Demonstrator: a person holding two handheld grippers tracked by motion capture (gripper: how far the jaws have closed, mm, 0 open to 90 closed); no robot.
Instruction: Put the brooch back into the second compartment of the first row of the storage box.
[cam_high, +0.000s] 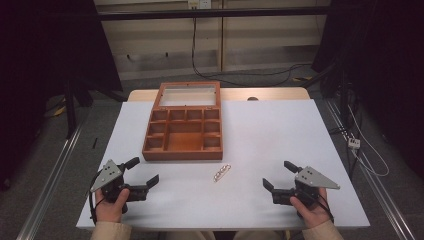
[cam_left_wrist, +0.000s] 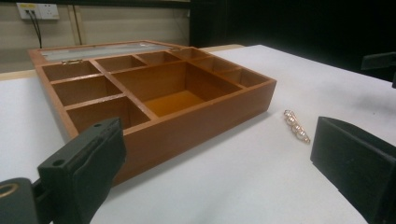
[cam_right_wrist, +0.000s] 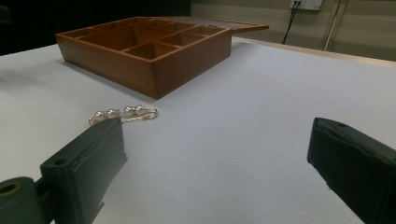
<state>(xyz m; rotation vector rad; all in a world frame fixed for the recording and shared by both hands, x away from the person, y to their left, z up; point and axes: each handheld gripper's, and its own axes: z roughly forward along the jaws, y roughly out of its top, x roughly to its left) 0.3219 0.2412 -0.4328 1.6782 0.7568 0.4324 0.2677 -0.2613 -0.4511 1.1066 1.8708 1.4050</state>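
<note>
Near the table's front-left corner, the left gripper (cam_high: 141, 171) rests low over the white top in a person's hand, its jaws spread wide with nothing between them. Near the front-right corner the right gripper (cam_high: 278, 175) sits the same way in the other hand, jaws wide apart and empty, pointing inward toward the middle of the table.

Between the two, a little nearer the front edge than the centre, lies a pearl clip (cam_high: 222, 173), flat on the table (cam_high: 270, 130) and set at a slant. It touches neither gripper. From the left gripper view it shows as a short gold bar with a row of pearls (cam_left_wrist: 296, 126), just past the near corner of the box. From the right gripper view it lies just beyond the left jaw (cam_right_wrist: 123, 114).

Behind the clip, toward the back edge and left of centre, stands an open wooden box (cam_high: 183, 131) divided into small compartments around one larger middle one, all empty as far as can be seen. Its glass-paned lid (cam_high: 188, 94) lies folded back flat toward the rear edge.
</note>
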